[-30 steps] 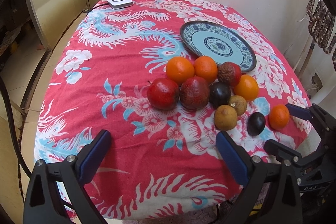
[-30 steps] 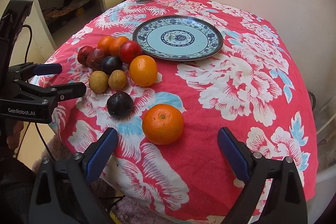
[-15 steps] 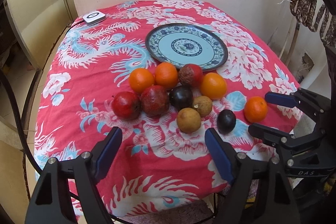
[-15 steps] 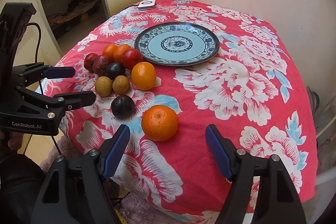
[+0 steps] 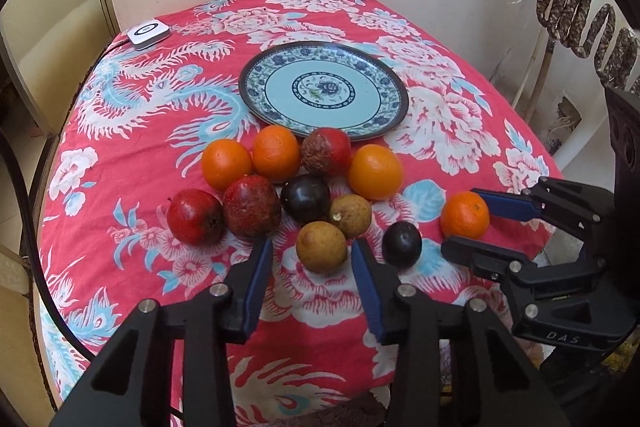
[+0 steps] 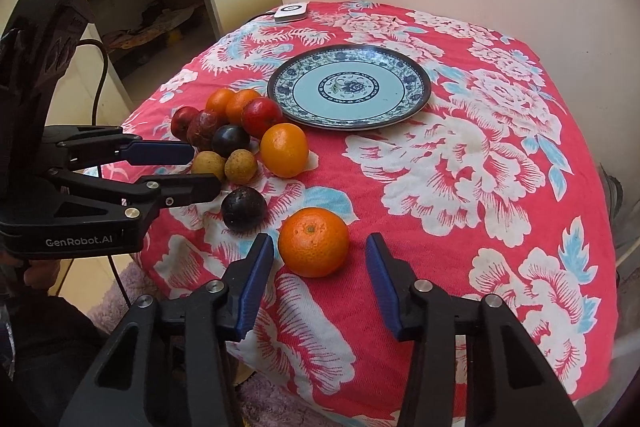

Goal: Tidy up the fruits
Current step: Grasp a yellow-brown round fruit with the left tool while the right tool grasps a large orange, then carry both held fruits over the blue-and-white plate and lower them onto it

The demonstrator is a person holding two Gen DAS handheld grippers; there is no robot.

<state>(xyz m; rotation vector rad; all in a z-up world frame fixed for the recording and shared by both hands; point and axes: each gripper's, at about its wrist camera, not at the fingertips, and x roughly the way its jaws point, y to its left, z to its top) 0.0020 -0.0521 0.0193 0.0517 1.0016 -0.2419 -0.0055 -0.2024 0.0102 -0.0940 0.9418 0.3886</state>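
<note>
Several fruits lie on a red flowered cloth before an empty blue-patterned plate (image 5: pixel 323 90), also in the right wrist view (image 6: pixel 349 86). My left gripper (image 5: pixel 312 251) is open, its fingers either side of a yellow-brown round fruit (image 5: pixel 321 246); it also shows in the right wrist view (image 6: pixel 202 169). My right gripper (image 6: pixel 320 251) is open around a lone orange (image 6: pixel 313 241), not touching it; it also shows in the left wrist view (image 5: pixel 466 225), with the orange (image 5: pixel 465 214). A dark plum (image 5: pixel 401 244) lies between the two fruits.
Oranges (image 5: pixel 276 153), red fruits (image 5: pixel 194 215), a dark plum (image 5: pixel 305 197) and a second brown fruit (image 5: pixel 350 215) cluster by the plate. A white device (image 5: pixel 149 33) sits at the far left corner. A wall stands behind; the table edge is close below both grippers.
Both grippers have narrowed their openings and moved forward: the left toward the yellow-brown fruit, the right around the lone orange. No fruit has moved.
</note>
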